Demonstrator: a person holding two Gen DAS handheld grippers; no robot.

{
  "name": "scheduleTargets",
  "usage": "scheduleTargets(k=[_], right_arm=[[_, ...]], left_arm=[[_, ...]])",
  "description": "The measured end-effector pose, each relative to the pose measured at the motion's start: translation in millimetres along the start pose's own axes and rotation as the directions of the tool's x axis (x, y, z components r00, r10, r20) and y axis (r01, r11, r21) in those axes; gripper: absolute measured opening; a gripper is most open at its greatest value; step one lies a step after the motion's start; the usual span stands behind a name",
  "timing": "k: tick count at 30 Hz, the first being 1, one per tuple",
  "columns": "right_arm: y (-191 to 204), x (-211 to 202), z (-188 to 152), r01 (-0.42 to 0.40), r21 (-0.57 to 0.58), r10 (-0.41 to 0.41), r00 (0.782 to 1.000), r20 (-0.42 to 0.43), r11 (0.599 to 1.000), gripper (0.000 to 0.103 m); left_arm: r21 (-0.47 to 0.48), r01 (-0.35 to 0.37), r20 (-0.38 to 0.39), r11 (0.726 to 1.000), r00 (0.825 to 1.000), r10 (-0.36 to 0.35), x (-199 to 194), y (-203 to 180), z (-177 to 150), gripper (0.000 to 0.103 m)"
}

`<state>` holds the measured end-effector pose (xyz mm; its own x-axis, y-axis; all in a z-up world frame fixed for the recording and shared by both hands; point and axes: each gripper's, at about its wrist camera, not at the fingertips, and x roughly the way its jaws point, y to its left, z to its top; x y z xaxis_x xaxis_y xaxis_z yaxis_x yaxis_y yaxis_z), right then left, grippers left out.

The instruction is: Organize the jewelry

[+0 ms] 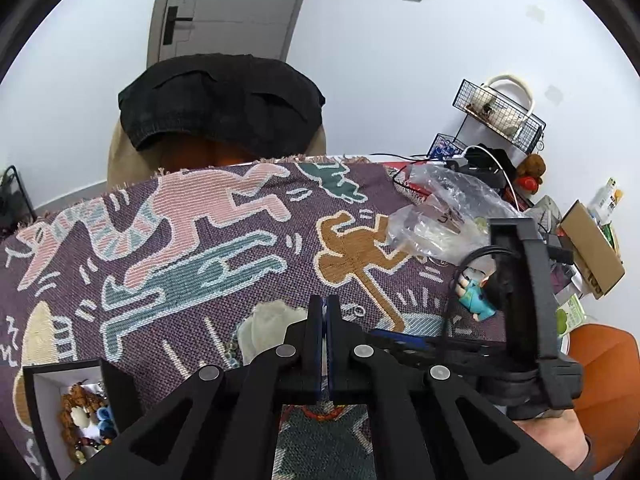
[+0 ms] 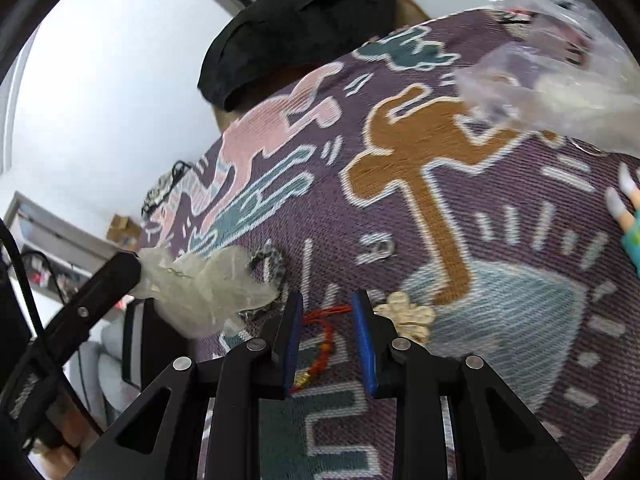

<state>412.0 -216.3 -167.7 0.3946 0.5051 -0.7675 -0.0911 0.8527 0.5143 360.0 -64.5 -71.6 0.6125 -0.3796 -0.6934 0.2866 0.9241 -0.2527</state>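
Note:
My left gripper [image 1: 324, 304] is shut on a pale organza pouch [image 1: 272, 322]; in the right wrist view the pouch [image 2: 208, 288] hangs from its fingertip [image 2: 124, 268] above the cloth. My right gripper [image 2: 326, 306] is open, its blue pads on either side of a red cord bracelet [image 2: 322, 338] with a gold bead, lying on the patterned cloth [image 2: 440, 184]. A pale flower-shaped charm [image 2: 408, 314] lies just right of it. A dark beaded bracelet [image 2: 270, 260] lies behind the pouch. A small silver ring [image 1: 359, 311] lies on the cloth. An open black box [image 1: 52, 376] at lower left holds several beaded bracelets [image 1: 86, 420].
A crumpled clear plastic bag [image 1: 444, 208] lies at the right of the cloth, with a small teal figurine [image 1: 476, 292] near it. A wire rack [image 1: 500, 114], cables and a cardboard box [image 1: 592, 252] crowd the far right. A chair with black cloth [image 1: 224, 100] stands behind the table.

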Motion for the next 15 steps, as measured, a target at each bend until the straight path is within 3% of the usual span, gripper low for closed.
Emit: scheduleTargets(k=[15], right_arm=[[14,15,-10,-0.068,-0.02,0.067,0.997,-0.046,0.997,0.028]], left_arm=[[-0.075,-0.057,-0.016,0.996,0.998,0.056,2,41,-11,0.001]])
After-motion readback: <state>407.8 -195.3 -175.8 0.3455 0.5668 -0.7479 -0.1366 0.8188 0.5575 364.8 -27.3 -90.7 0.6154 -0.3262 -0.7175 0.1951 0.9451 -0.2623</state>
